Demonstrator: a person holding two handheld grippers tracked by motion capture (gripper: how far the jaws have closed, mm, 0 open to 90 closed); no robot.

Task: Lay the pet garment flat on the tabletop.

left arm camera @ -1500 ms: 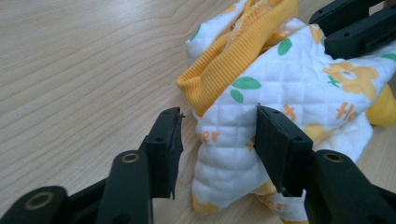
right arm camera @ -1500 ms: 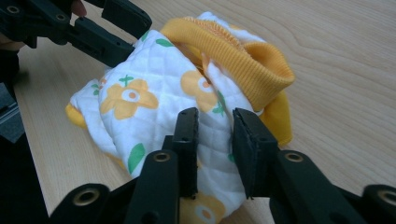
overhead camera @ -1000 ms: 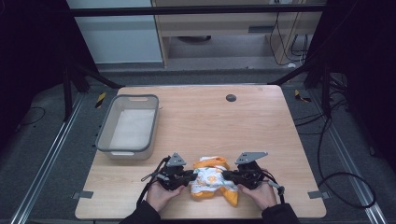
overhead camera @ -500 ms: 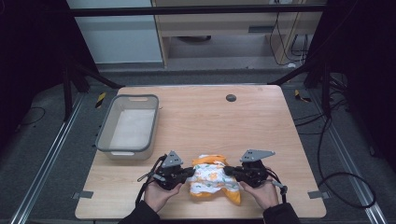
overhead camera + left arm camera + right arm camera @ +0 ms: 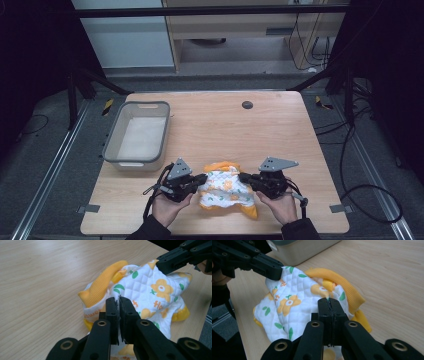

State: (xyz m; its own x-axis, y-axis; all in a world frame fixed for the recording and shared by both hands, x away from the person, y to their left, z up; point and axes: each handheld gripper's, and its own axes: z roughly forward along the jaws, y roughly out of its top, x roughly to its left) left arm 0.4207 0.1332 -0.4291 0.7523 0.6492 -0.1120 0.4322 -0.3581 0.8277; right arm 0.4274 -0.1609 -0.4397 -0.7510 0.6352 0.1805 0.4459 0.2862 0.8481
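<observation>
Black jaws of the left claw (image 5: 204,178) are pinched together on the left edge of a quilted garment (image 5: 223,190), white fabric showing between the pads in the left gripper view (image 5: 118,305). They have just been closing on that edge. The right claw (image 5: 243,177) is likewise clamped on the garment's right upper edge, its jaws (image 5: 329,305) flat together with a sliver of cloth nipped at the tip. One hand holds each claw, the left hand (image 5: 167,209) and the right hand (image 5: 280,206) entering from the near edge.

Between the two claws, one garment (image 5: 150,293) is stretched, white with orange flowers and green leaves, with orange ribbed trim (image 5: 342,282) bunched along its far side and at its near right corner. Its long axis runs left to right across the worktop (image 5: 220,125), roughly in line with the near edge; the lower part sags onto the wood. It sits near the near edge, about midway along it.

Farther out, one grey plastic bin (image 5: 115,145) stands at the left, just beyond the left claw and apart from the cloth. One small dark round mark (image 5: 247,104) lies on the far part of the worktop. Nothing lies between bin and garment except bare wood.
</observation>
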